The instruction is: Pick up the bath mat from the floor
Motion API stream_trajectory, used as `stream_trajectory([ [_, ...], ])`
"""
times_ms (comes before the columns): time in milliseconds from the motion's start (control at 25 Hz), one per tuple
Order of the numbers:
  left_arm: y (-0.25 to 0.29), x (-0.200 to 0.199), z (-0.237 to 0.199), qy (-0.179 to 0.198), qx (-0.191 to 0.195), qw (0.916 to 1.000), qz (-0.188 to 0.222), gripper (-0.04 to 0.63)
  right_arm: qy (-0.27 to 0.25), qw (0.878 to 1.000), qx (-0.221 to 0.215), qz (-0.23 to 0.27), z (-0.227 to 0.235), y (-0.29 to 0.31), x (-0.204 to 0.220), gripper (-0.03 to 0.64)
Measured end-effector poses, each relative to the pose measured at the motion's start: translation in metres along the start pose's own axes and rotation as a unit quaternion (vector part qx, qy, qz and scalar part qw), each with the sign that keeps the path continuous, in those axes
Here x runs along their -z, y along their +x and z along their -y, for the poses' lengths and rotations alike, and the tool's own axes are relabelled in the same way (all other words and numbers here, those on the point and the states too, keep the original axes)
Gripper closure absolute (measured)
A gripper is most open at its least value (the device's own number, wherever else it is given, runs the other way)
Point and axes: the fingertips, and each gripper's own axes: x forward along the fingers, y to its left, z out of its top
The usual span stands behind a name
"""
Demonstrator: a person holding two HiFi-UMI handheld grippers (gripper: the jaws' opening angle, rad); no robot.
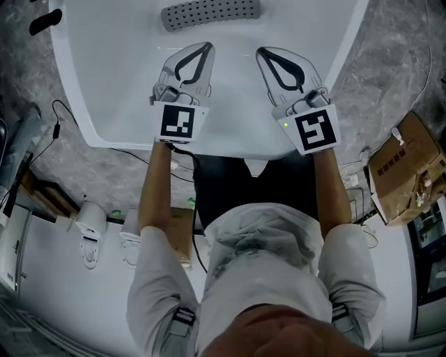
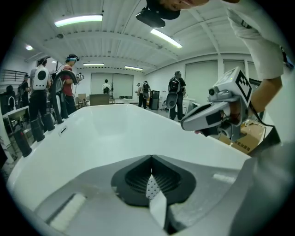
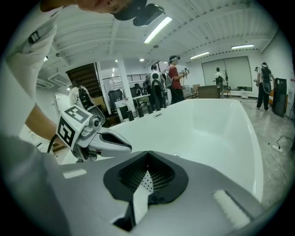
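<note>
A grey perforated bath mat (image 1: 209, 12) lies on the white inside of a bathtub (image 1: 104, 70) at the top of the head view, beyond both grippers. My left gripper (image 1: 207, 46) hangs over the tub's near end, shut, with nothing between its jaws. My right gripper (image 1: 261, 51) is level with it to the right, also shut and empty. In the left gripper view my closed tips (image 2: 151, 157) point along the tub (image 2: 106, 129), with the right gripper (image 2: 184, 123) beside them. The right gripper view shows its closed tips (image 3: 148, 152) and the left gripper (image 3: 125, 147). Neither gripper view shows the mat.
An open cardboard box (image 1: 408, 171) sits on the marbled floor to the right of the tub. Black cables (image 1: 66, 111) and white devices (image 1: 90, 230) lie at the left. Several people (image 2: 69, 83) stand beyond the tub's far end.
</note>
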Motion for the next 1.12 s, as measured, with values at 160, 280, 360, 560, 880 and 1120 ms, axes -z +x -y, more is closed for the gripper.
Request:
stream_trajectory([
  [160, 0.012, 0.020, -0.005, 0.001, 0.003, 0.9999, -0.013, 0.589, 0.000, 1.000, -0.008, -0.007, 0.001, 0.013, 0.015, 0.614],
  [280, 0.023, 0.036, -0.011, 0.023, 0.012, 0.9994, -0.021, 0.589, -0.003, 1.000, -0.009, -0.016, 0.004, 0.025, 0.027, 0.614],
  [360, 0.032, 0.045, -0.014, 0.036, 0.018, 0.9988, -0.028, 0.589, -0.003, 1.000, -0.009, -0.020, 0.009, 0.031, 0.034, 0.614],
  [560, 0.055, 0.068, -0.017, 0.040, 0.026, 0.9976, -0.050, 0.589, -0.003, 1.000, -0.015, -0.023, 0.019, 0.043, 0.050, 0.614],
  [880, 0.086, 0.108, -0.029, 0.034, 0.033, 0.9959, -0.077, 0.584, -0.002, 0.999, -0.031, -0.037, 0.020, 0.069, 0.072, 0.614],
  [1120, 0.105, 0.139, -0.036, 0.025, 0.031, 0.9944, -0.098, 0.580, -0.002, 0.998, -0.040, -0.050, 0.021, 0.085, 0.089, 0.614],
])
